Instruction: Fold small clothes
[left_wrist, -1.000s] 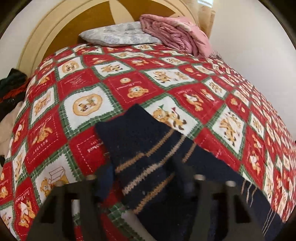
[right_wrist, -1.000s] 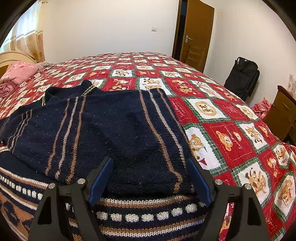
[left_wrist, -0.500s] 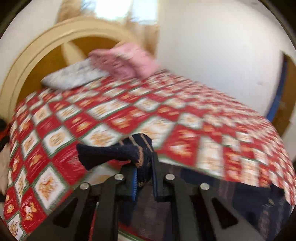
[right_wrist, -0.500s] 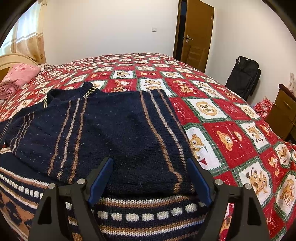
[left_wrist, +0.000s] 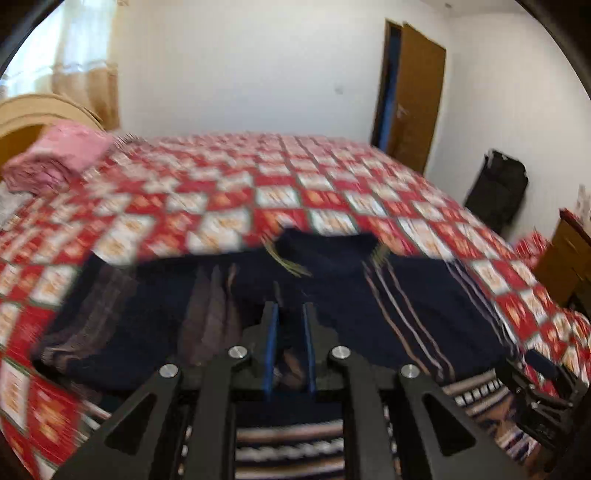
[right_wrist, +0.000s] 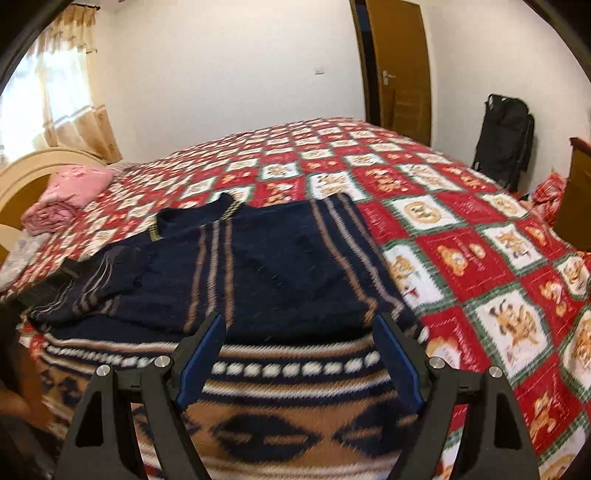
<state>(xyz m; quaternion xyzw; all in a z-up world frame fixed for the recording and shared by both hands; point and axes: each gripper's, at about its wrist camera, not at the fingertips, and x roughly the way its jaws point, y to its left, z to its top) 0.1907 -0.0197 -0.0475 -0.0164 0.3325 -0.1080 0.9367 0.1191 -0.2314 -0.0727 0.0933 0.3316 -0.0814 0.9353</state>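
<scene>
**A:** Nearest the lens, at 6 o'clock, what lies there?

**B:** A patterned blanket (right_wrist: 288, 406). The right gripper (right_wrist: 299, 317) stands wide over it, nothing between its jaws.

**A:** And the left gripper (left_wrist: 290, 306)?

**B:** Narrow, jaws opening, with a dark fold of the sweater (right_wrist: 280, 266) between them, though it is blurred.

**A:** Where is the sweater?

**B:** Spread on the bed (right_wrist: 461, 266) just beyond the blanket, toward 12 o'clock, one sleeve turned in at 9 o'clock.
</scene>
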